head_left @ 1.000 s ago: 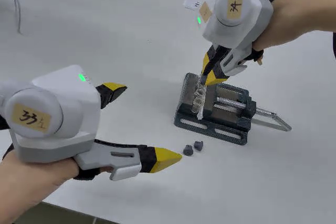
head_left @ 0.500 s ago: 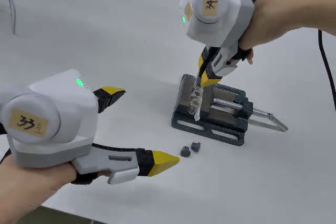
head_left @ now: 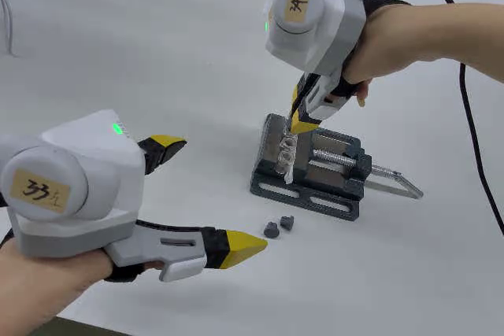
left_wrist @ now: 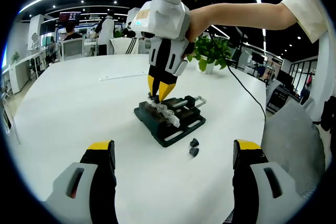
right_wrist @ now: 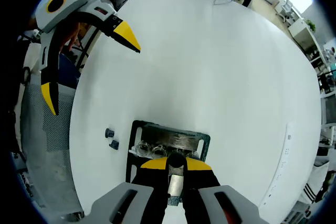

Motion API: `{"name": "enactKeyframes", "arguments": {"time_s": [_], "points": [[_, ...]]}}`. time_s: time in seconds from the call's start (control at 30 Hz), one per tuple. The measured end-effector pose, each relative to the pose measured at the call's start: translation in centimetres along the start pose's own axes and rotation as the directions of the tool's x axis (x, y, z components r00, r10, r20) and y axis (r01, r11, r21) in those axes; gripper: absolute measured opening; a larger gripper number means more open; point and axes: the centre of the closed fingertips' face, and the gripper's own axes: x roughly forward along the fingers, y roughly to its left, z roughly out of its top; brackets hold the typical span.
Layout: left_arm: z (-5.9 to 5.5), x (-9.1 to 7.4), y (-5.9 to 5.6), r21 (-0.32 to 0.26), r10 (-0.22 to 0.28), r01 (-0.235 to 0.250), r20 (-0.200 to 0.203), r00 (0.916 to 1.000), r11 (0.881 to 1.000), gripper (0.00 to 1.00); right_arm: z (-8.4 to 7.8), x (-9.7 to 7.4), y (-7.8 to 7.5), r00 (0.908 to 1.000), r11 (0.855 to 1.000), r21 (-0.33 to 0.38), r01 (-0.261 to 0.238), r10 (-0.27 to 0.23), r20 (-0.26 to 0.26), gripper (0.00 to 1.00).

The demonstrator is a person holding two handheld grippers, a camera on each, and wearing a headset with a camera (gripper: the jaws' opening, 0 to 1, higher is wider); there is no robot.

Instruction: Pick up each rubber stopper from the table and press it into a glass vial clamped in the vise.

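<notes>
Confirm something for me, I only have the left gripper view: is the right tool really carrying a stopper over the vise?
Observer: Yes. The right gripper view shows a dark stopper pinched between the yellow tips of the right tool.
Operator: Which vial is it over?
Observer: Looking down in that view, the tips cover one end of the row in the vise. Two clear vial mouths show beside them.

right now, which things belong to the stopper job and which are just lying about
Job: right gripper, stopper in its jaws, glass vials, vise, two loose stoppers, open left gripper.
Lying about: paper sheet, potted plant.
</notes>
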Motion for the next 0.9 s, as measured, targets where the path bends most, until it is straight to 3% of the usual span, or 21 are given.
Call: {"name": "enactKeyframes", "arguments": {"time_s": [0.23,0.3,0.47,0.63,0.9], "points": [[0.04,-0.23,0.33,-0.006,0.011,-0.011,0.005,0.9999,1.0,0.92,-0.16,-0.11,-0.08,0.9963,1.0,0.022,0.013,-0.014,0.084,0.04],[0.03,-0.24,0.38,-0.008,0.016,-0.016,0.008,0.9998,1.0,0.92,-0.08,0.07,-0.38,0.9952,0.999,0.042,0.019,-0.023,0.095,0.04],[0.14,-0.08,0.09,-0.01,0.012,-0.012,0.011,0.9999,1.0,0.91,-0.15,0.2,-0.51,0.9926,0.999,0.017,0.048,-0.049,0.111,0.04],[0.24,-0.02,0.09,-0.01,0.012,-0.012,0.017,0.9998,1.0,0.91,-0.28,0.06,-0.6,0.982,0.999,0.004,0.051,-0.051,0.182,0.05],[0.1,-0.12,0.45,-0.009,0.015,-0.015,0.015,0.9998,1.0,0.9,-0.18,0.19,-0.73,0.98,0.998,-0.026,0.056,-0.05,0.193,0.06]]}}
